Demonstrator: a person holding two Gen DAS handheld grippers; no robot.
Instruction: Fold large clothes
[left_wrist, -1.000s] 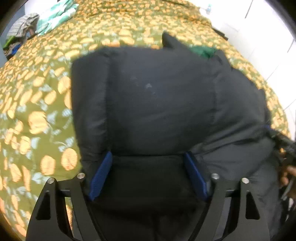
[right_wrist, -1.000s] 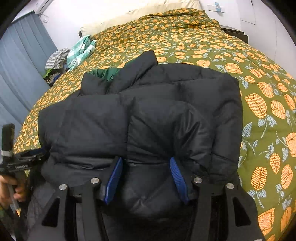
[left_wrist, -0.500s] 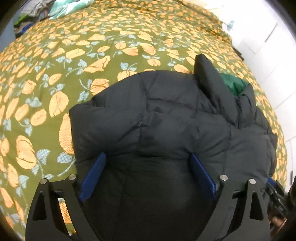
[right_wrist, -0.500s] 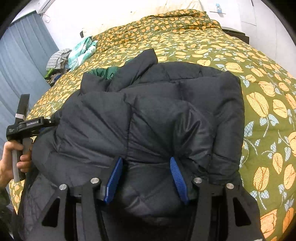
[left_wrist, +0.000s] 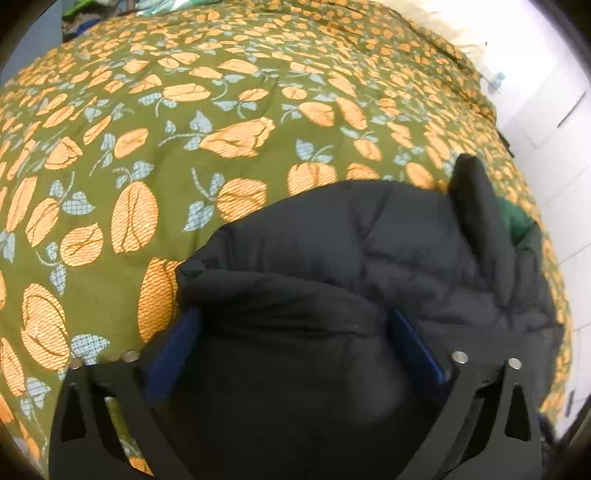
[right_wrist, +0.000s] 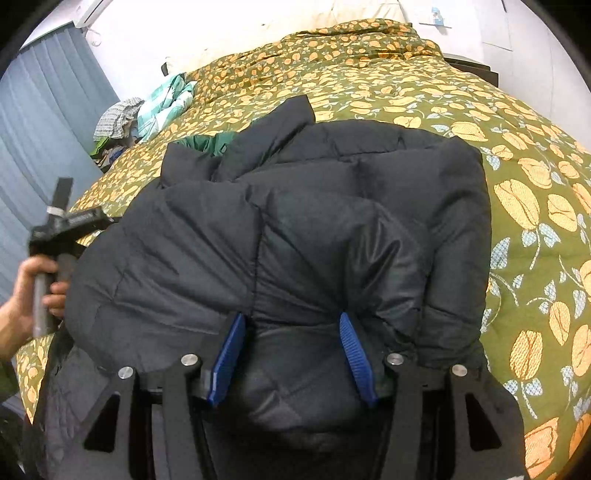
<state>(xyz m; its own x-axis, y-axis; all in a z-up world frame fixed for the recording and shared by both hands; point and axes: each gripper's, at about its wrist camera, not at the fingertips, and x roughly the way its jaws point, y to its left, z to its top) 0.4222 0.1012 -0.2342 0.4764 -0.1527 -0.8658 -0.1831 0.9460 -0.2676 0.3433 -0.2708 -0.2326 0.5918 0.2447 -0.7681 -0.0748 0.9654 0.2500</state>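
Right hand-held gripper (right_wrist: 291, 354) clamped on black puffer jacket (right_wrist: 314, 221) at 6 o'clock, left hand-held gripper (left_wrist: 295, 347) opening around its folded edge.

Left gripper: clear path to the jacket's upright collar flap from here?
Probably yes. The left gripper, jaws opening with jacket fabric between them, faces the collar flap; only jacket lies between.
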